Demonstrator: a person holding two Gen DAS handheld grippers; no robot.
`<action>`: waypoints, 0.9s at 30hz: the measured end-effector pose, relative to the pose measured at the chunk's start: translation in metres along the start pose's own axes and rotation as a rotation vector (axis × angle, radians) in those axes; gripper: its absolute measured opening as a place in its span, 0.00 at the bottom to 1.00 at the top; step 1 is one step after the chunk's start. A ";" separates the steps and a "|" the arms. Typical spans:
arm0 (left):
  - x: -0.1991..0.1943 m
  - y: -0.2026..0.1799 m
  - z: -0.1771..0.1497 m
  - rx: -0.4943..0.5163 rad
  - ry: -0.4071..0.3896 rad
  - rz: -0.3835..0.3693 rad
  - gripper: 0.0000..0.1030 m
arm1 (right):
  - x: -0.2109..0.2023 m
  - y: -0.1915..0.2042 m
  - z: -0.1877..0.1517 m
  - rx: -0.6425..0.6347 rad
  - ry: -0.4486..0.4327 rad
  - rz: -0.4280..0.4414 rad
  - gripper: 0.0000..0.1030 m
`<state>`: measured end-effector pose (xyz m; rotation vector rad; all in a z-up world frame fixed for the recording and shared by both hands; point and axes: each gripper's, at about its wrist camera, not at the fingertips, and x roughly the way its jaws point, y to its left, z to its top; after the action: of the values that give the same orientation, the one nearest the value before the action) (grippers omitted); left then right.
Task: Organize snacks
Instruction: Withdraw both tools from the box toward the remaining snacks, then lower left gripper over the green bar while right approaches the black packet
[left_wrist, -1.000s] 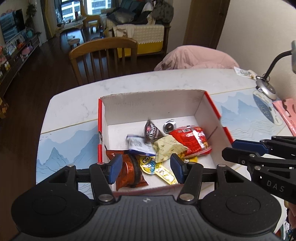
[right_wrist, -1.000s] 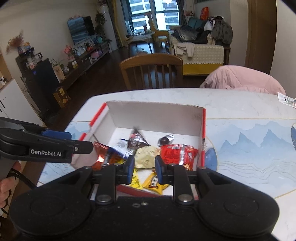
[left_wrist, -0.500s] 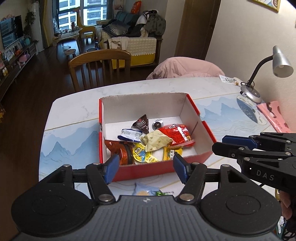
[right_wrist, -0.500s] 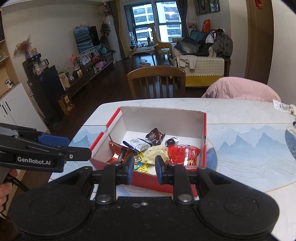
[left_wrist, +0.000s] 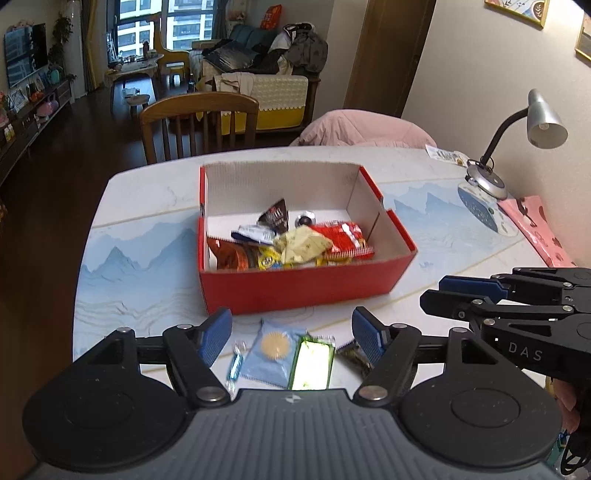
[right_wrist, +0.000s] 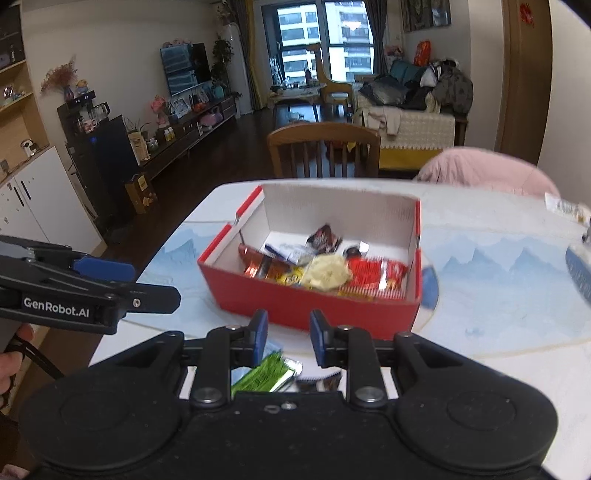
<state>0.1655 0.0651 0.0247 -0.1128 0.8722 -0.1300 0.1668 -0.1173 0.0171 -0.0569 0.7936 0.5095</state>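
Note:
A red cardboard box (left_wrist: 303, 284) (right_wrist: 314, 302) sits mid-table and holds several snack packets, among them a red packet (left_wrist: 343, 240) and a pale yellow one (left_wrist: 301, 245). On the table in front of the box lie a light blue packet (left_wrist: 271, 352), a green packet (left_wrist: 310, 363) (right_wrist: 264, 374), a small wrapped candy (left_wrist: 236, 363) and a dark packet (left_wrist: 352, 354). My left gripper (left_wrist: 291, 334) is open and empty, above these loose packets. My right gripper (right_wrist: 284, 330) is open with a narrow gap and empty, just short of the box's near wall.
A desk lamp (left_wrist: 517, 147) and a pink booklet (left_wrist: 535, 229) stand at the table's right side. A wooden chair (left_wrist: 199, 125) and a pink cushion (left_wrist: 365, 127) are behind the far edge. The table's left edge drops to dark floor.
Both grippers have pulled back and up from over the box toward the table's near edge. The loose packets in front of the box have come into view. Jaw openings look unchanged.

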 end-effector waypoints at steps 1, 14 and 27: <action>0.000 0.000 -0.004 -0.004 0.006 -0.004 0.69 | 0.000 -0.001 -0.004 0.010 0.004 0.003 0.23; 0.018 0.001 -0.047 -0.022 0.085 -0.018 0.69 | 0.004 -0.006 -0.048 0.068 0.020 0.043 0.97; 0.072 -0.013 -0.082 0.046 0.188 -0.029 0.69 | 0.048 -0.029 -0.074 0.038 0.127 -0.068 0.99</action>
<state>0.1475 0.0371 -0.0797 -0.0707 1.0544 -0.1904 0.1585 -0.1400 -0.0722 -0.0816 0.9219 0.4290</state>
